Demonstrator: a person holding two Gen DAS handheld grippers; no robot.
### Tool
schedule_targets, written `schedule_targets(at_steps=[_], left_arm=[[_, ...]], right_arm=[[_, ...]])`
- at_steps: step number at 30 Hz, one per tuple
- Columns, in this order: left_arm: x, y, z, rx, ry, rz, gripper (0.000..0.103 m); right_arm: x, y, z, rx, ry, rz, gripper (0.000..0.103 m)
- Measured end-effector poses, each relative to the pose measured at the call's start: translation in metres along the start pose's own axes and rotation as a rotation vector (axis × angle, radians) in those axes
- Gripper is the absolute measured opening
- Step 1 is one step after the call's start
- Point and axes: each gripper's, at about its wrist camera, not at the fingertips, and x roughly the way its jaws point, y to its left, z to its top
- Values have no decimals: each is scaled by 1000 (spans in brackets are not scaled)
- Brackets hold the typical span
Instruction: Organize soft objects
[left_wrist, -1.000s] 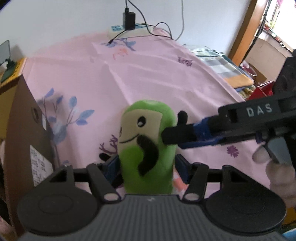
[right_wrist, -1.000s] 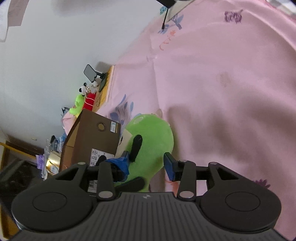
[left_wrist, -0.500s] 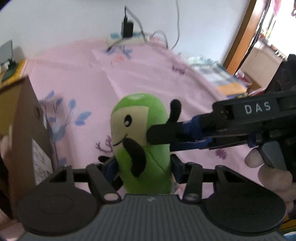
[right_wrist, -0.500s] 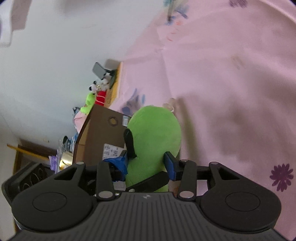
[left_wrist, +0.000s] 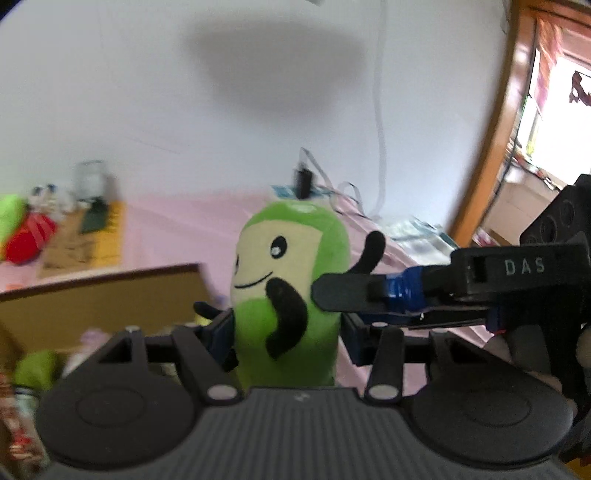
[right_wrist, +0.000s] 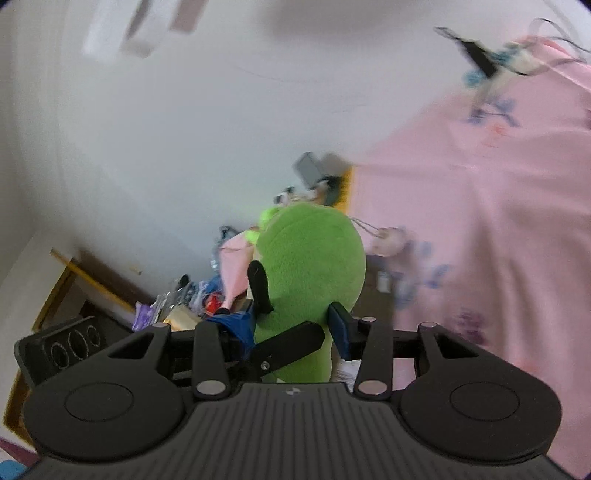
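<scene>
I found my left tongs (left_wrist: 286, 328) clenched on the green plush toy's (left_wrist: 291, 280) lower body, holding it upright. My right tongs (right_wrist: 291, 326) gripped the same toy from its side, above the cardboard box (left_wrist: 103, 295) and pink bed sheet (right_wrist: 498, 221).

The green plush toy (left_wrist: 291, 295) (right_wrist: 314, 266) stood upright in the air, above the pink sheet. It had a cream face, a smiling mouth and black arms. Its lower body was squeezed from both sides.
</scene>
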Motion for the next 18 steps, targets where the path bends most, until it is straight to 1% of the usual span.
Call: schedule_targets(at_steps=[4,6,9,14,18], left_arm=[[-27,44,-9,-59,-20,69,47],[-36,69,-16,-103,-10,102,47],[-47,106,-28,-163,12,153,47],[-51,159,-45,-239,73,206,47],[-46,192,-61,-304,137,217,47]], right_arm=[[49,31,-3,-58,46,41,28],[76,43,-9,-81,77,49,28],[120,57,-20,-80,139,57,28],[176,76,-40,-107,216,47,28],[208,80,-54,-122,262,6,28]])
